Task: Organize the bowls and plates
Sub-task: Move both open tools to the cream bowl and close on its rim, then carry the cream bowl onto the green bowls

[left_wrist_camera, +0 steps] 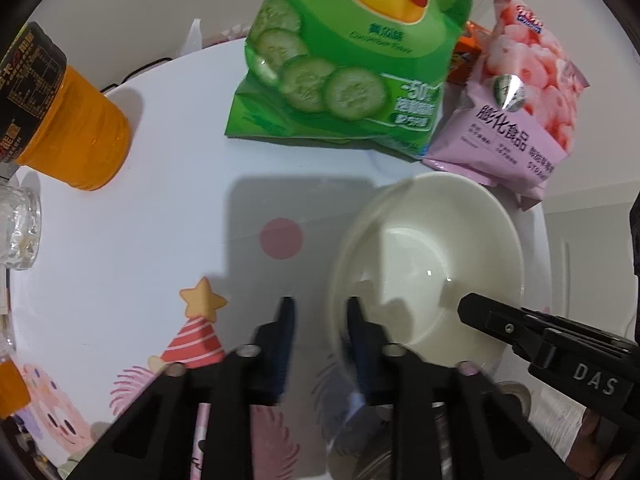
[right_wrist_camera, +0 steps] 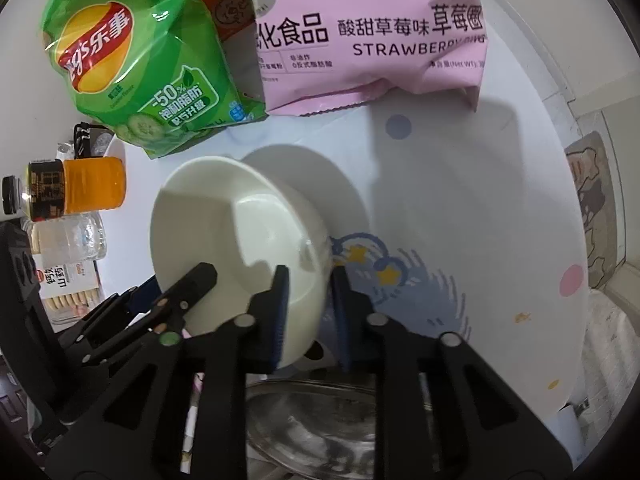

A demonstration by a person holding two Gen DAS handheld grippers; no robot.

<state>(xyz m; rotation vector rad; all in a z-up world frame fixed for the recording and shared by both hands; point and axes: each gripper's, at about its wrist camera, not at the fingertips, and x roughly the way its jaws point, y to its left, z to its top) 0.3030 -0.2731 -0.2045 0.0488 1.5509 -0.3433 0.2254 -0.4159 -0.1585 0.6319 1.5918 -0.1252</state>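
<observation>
A white bowl (left_wrist_camera: 424,248) sits on the round printed table (left_wrist_camera: 120,240), and both grippers hold it by the rim. My left gripper (left_wrist_camera: 320,308) is shut on the bowl's left rim, one blue-padded finger inside and one outside. The right gripper (right_wrist_camera: 308,280) is shut on the opposite wall of the white bowl (right_wrist_camera: 224,232) in the same way. Each gripper shows in the other's view: the right gripper (left_wrist_camera: 472,308) at the bowl's right edge, the left gripper (right_wrist_camera: 200,276) at its lower left.
A green crisp bag (left_wrist_camera: 344,52) and a pink strawberry snack bag (left_wrist_camera: 520,96) lie just behind the bowl. An orange drink bottle (left_wrist_camera: 68,120) and a glass (left_wrist_camera: 16,232) stand at left. A clear glass bowl (right_wrist_camera: 320,420) sits below the table's near edge.
</observation>
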